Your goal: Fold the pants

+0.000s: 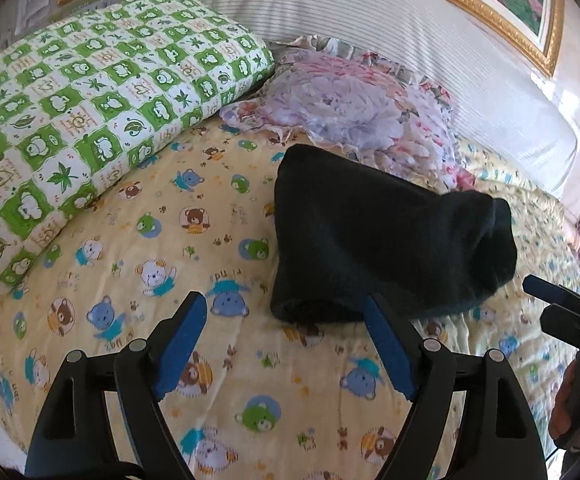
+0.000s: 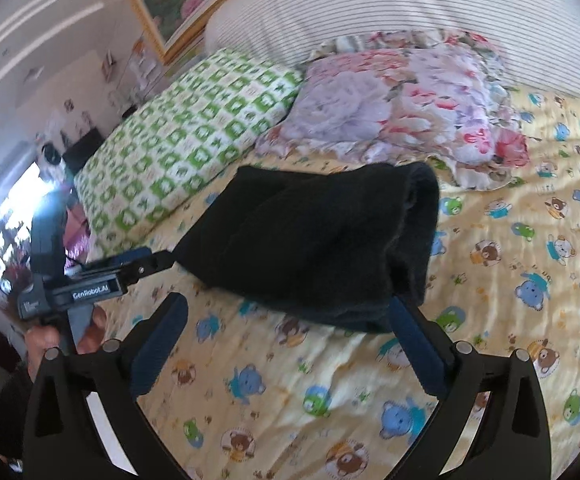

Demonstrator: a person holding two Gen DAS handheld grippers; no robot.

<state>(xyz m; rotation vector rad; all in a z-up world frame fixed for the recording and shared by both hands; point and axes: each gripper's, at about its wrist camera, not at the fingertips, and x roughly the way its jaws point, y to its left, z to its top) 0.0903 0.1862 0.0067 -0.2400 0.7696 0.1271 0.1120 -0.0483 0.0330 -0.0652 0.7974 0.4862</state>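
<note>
The pants (image 1: 373,236) are seen as a black, soft-knit garment folded into a compact, thick bundle of several stacked layers. A rounded fold is presented at the right end in the left wrist view; layered edges are shown along the near left corner. In the right wrist view the pants (image 2: 313,236) are seen lying flat, the rolled fold again at the right. No legs or waistband can be made out.

"GenRobot.AI" in white on the black body of the left gripper (image 2: 162,258), near left, bedsheet (image 2: 509,248) lettering unreadable
</note>
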